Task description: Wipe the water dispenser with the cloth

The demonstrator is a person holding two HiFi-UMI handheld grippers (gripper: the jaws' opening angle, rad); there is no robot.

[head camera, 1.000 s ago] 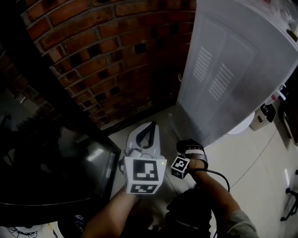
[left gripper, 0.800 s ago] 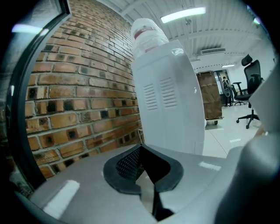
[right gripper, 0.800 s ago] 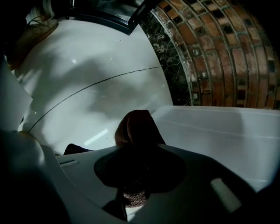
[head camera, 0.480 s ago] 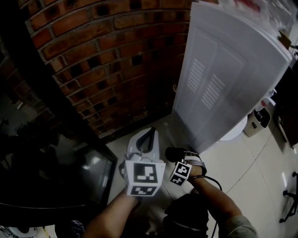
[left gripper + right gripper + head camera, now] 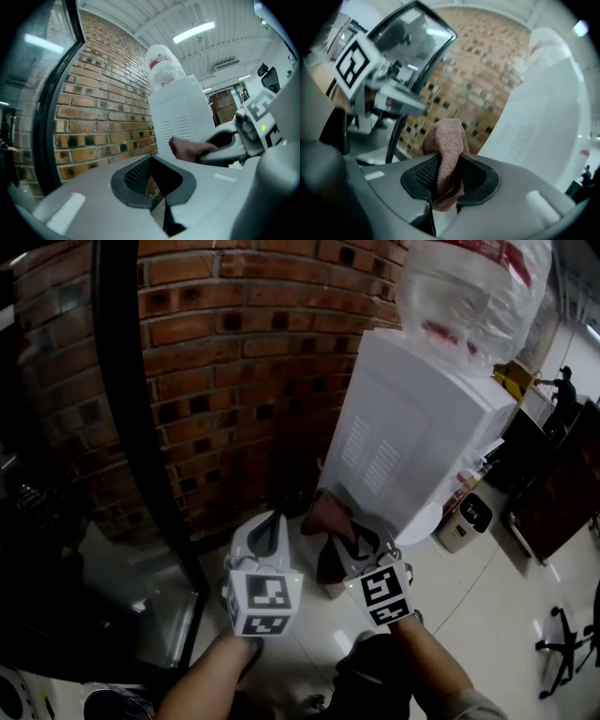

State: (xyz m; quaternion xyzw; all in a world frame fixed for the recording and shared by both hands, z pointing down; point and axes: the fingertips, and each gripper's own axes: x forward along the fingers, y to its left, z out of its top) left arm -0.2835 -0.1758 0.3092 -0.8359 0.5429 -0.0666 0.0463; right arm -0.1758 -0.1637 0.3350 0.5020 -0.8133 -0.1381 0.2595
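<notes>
Claws first, head view: two of them, left claw (image 5: 270, 526) and right claw (image 5: 342, 545), with one cloth (image 5: 323, 514). One water dispenser (image 5: 412, 427) stands ahead. Its single bottle (image 5: 473, 287) is cut off at the top edge, fill unreadable. One bin (image 5: 466, 519) sits by its base, contents hidden.

Left gripper view: my left jaws are a sliver apart with nothing between them, and brick wall (image 5: 108, 117) shows through the slit.

Right gripper view, blurred: my right jaws have just eased a shade wider, yet both pads pinch the brown cloth, bunched above them. It's close to the dispenser's vented side; whether they touch, I can't tell.
</notes>
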